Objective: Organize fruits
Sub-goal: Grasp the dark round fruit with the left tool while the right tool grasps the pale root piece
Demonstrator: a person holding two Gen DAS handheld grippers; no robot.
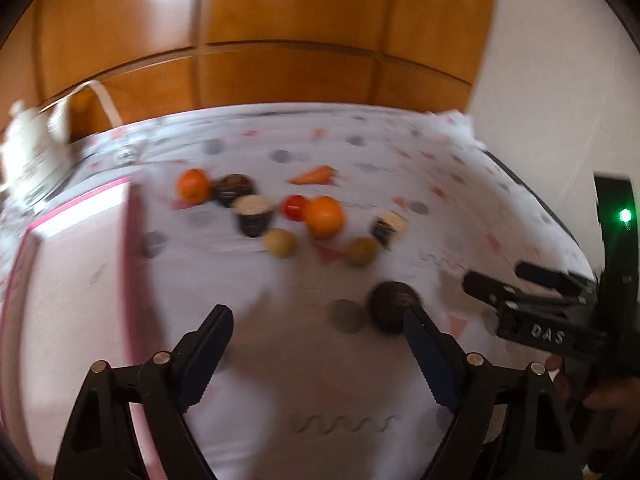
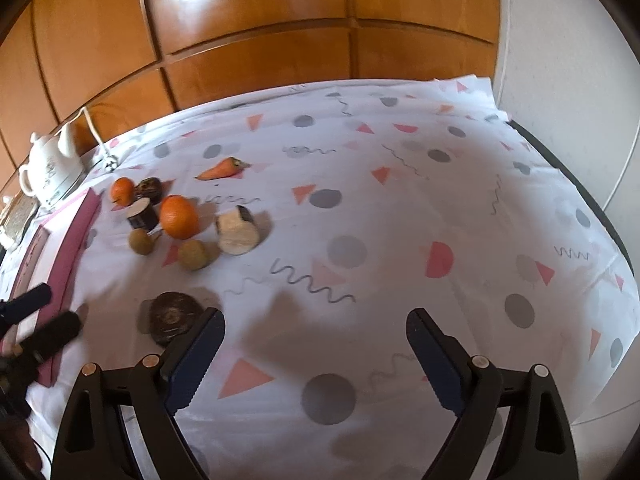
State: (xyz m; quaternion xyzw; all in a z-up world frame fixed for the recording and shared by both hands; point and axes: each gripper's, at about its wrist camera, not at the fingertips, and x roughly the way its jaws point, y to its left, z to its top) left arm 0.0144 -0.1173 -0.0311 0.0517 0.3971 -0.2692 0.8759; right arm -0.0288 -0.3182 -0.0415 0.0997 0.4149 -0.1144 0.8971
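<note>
- Now the left gripper [image 1: 318,322] has its jaws wide apart and nothing is between them; only the patterned tablecloth [image 2: 400,208] shows in the gap.
- A dark round fruit [image 1: 394,306] lies on the cloth just beside the tip of this gripper's right finger; whether they touch I cannot tell, because the left wrist view is blurred.
- The right gripper [image 2: 316,326] also stands wide and holds nothing. In its own view the same dark round fruit [image 2: 174,316] is just beside the tip of its left finger.
- Farther from both grippers, the other fruits lie in a loose group: a big orange [image 2: 179,217], a smaller orange [image 2: 123,191], two brownish round fruits [image 2: 194,255], and cut dark-skinned pieces with a pale face [image 2: 238,230].
- A carrot [image 2: 222,170] lies alone behind the group.
- A pink-edged tray [image 1: 80,240] lies at the left of the left gripper, near the fruits.
- A white teapot [image 2: 52,168] stands at the far left corner.
</note>
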